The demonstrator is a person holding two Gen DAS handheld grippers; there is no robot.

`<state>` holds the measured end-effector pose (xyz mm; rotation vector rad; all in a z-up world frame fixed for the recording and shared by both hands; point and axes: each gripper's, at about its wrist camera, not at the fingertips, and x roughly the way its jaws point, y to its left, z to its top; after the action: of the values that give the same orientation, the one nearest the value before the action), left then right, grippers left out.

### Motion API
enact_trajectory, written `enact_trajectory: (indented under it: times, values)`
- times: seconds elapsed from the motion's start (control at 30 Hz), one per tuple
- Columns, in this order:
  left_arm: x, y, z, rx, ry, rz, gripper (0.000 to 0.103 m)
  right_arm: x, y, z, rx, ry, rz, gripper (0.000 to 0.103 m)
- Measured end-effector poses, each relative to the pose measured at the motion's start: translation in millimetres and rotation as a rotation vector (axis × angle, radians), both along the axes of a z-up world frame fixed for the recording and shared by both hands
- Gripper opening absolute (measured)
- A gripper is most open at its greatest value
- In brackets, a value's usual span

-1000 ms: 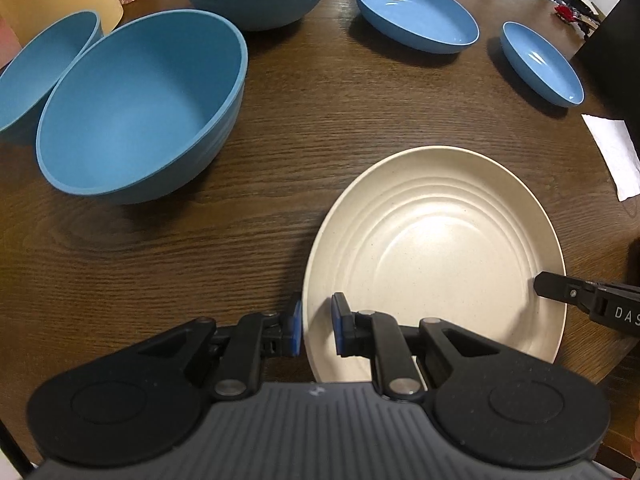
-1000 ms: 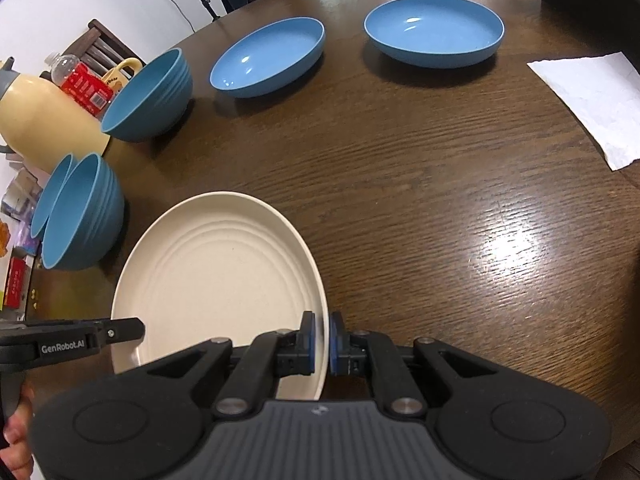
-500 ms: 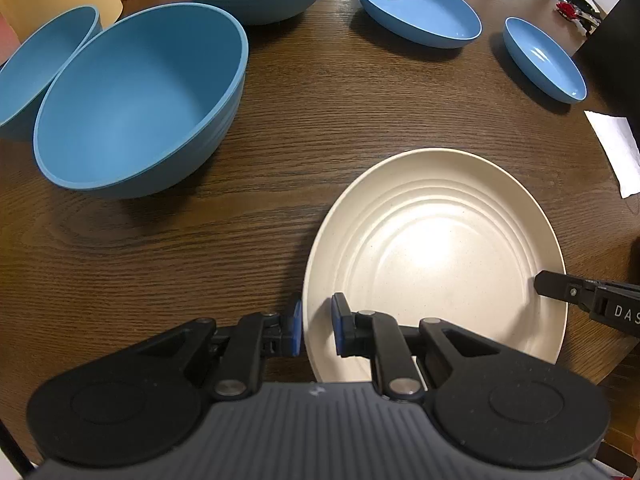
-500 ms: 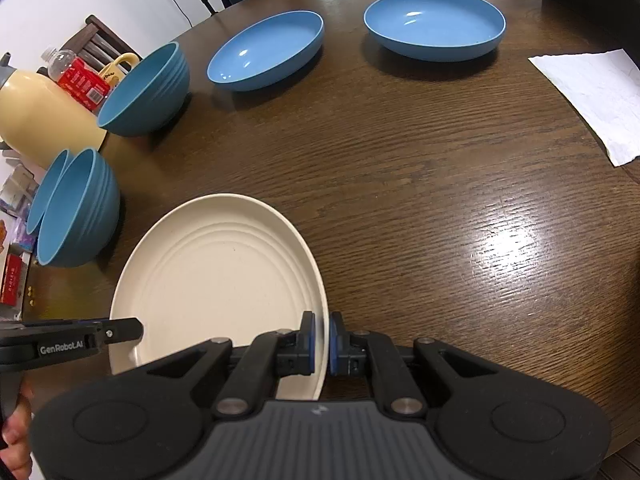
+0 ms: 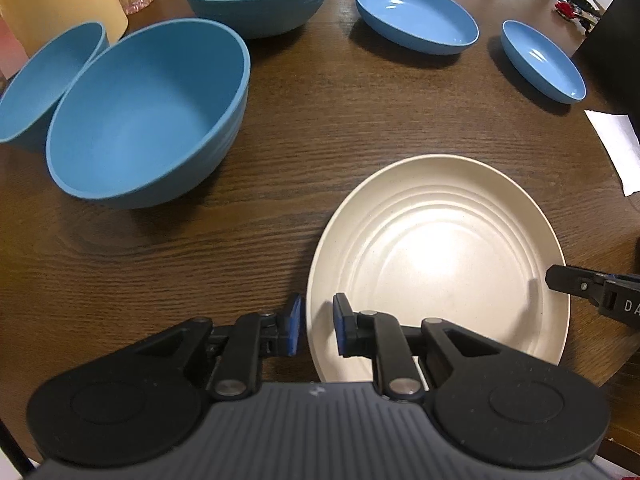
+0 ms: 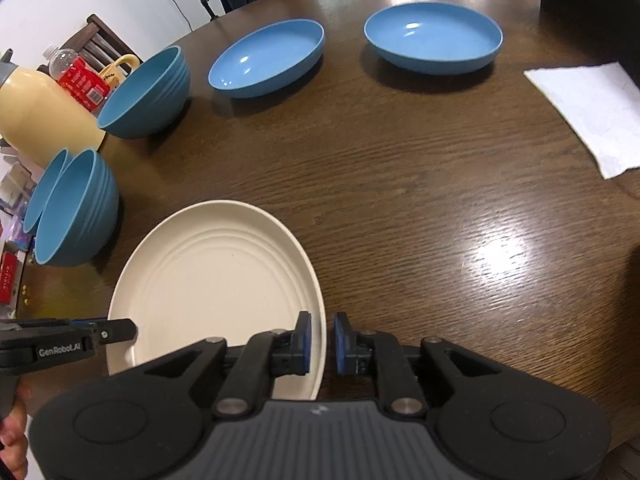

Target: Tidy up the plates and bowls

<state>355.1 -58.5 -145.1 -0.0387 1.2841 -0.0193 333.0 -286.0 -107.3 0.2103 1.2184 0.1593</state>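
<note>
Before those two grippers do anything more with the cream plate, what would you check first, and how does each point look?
1. Cream plate lies flat on the table: ok.
2. Cream plate is empty: ok.
3. Left gripper straddles the plate's rim: ok; its pads press on it: not ok, gaps show.
4. Right gripper has a firm hold: not ok; its jaws are opening, with the rim loose between them.
5. Blue plate by the napkin and the other blue plate are empty, ready for stacking: ok.
6. Plate's near edge is fully supported by the table: cannot tell, the grippers hide it.
</note>
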Motion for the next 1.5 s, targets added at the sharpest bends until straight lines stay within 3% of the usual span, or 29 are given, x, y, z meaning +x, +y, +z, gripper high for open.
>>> enact_trajectory:
  times: [0.13,0.2,0.27,0.4,0.57,0.63,0.73,1.1,1.5]
  values:
    - [-2,1,6,0.008,-0.017,0.0,0.027,-2,2,9,-0.026,-0.028,0.008,0.03]
    - [-3,1,9,0.012,-0.028,-0.002,0.032,-5,3,13,-0.04,-0.041,0.014,0.047]
    - [-4,2,12,0.025,-0.04,0.003,0.048,-6,4,18,-0.055,-0.057,0.016,0.06]
    - [-8,2,19,0.053,-0.07,0.001,0.061,-8,3,25,-0.056,-0.073,0.017,0.088]
    - [-12,2,26,0.06,-0.097,-0.003,0.093,-9,4,31,-0.068,-0.083,0.014,0.094]
    - [-14,2,28,0.064,-0.112,-0.004,0.098,-10,5,33,-0.067,-0.089,0.01,0.102]
    - [-15,3,32,0.052,-0.121,-0.013,0.102,-11,5,36,-0.071,-0.093,0.005,0.103]
    - [-15,3,49,0.008,-0.16,-0.035,0.103,-14,6,50,-0.08,-0.125,-0.016,0.103]
    - [13,-5,88,-0.043,-0.227,-0.039,0.103,0,1,87,-0.114,-0.195,-0.036,0.103]
